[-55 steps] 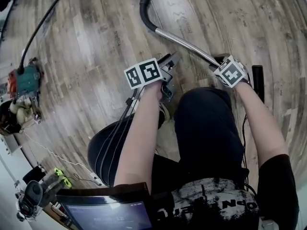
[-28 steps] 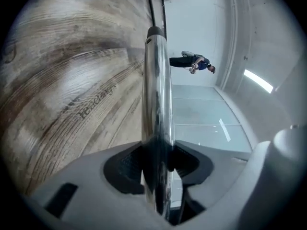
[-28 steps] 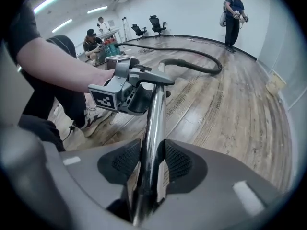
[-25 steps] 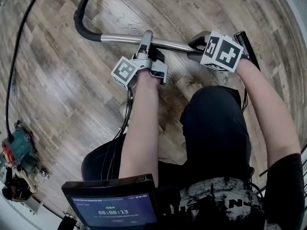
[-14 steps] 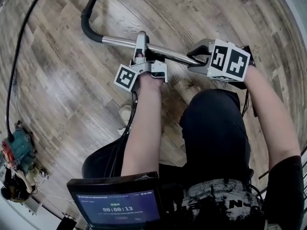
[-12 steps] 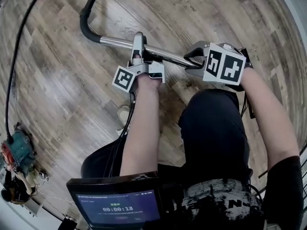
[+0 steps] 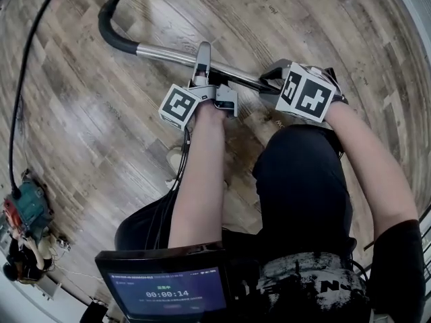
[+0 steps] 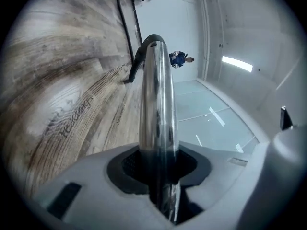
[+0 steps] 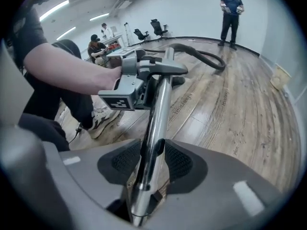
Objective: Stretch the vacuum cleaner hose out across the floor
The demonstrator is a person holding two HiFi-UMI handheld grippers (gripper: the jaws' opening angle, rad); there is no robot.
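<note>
Where cut off at top, hose end unseen. Left gripper fingers just closed on chrome tube; right gripper clamped likewise. Plank floor, white walls.

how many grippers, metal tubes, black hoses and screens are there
grippers: 2, the left gripper, its jaws just closing with the metal tube between them, and the right gripper
metal tube: 1
black hose: 1
screen: 1
total: 5
</note>
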